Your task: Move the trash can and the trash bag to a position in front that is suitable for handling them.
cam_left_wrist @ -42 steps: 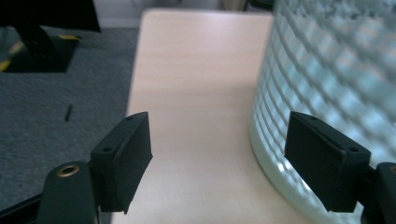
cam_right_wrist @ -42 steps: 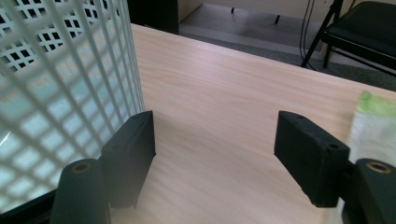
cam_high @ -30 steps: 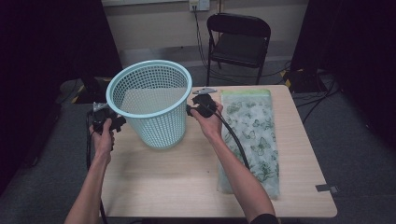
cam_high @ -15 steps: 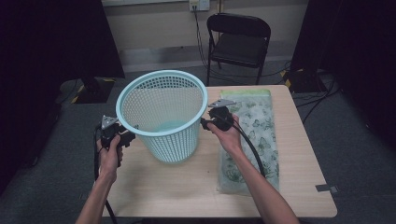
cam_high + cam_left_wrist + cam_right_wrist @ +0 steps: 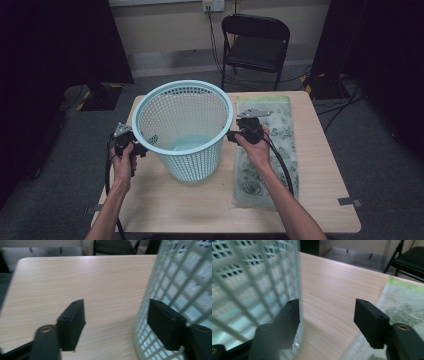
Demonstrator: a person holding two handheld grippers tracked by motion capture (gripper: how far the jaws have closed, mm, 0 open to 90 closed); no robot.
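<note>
No readable text, label, brand, number or sign anywhere: none on the basket [image 5: 186,131], bag [image 5: 265,150] or worktop [image 5: 320,200].

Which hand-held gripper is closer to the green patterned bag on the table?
The right. The right hand-held gripper hovers over the bag's near-left part, beside the basket. The left hand-held gripper is on the basket's far side, away from the bag.
</note>
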